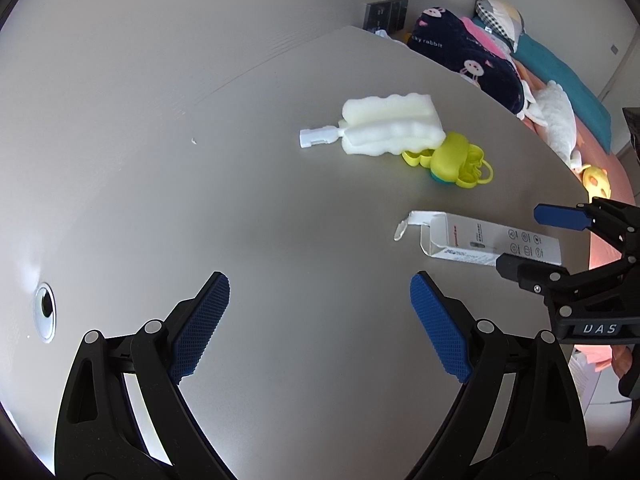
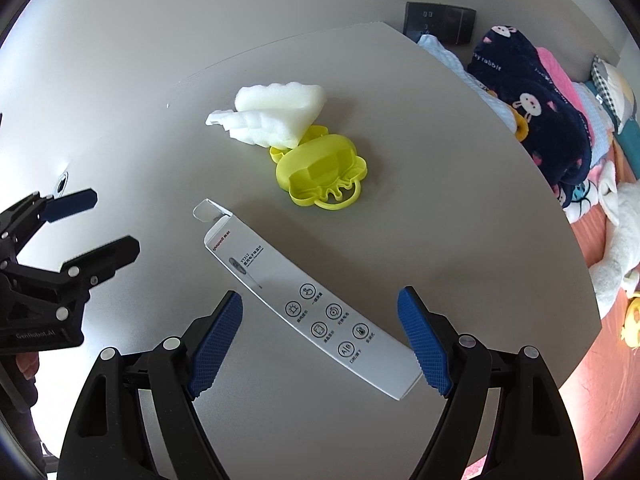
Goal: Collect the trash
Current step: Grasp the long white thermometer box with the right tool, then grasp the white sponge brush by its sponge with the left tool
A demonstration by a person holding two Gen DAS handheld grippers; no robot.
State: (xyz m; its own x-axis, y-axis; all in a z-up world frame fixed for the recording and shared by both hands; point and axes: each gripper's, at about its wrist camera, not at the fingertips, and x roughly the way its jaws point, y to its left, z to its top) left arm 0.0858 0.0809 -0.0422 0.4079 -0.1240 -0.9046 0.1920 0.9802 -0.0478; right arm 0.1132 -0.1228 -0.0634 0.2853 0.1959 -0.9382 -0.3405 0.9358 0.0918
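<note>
Looks like we're at the approach step for the first bit of trash: the right gripper hangs over the long white cardboard thermometer box with its jaws wide and nothing pinched, so next it needs to drop and close across the box's narrow width. The left gripper is also wide and empty over bare grey table. The box lies flat near the table's edge, end flap popped open, short of the white foam sponge brush and yellow-green plastic case.
</note>
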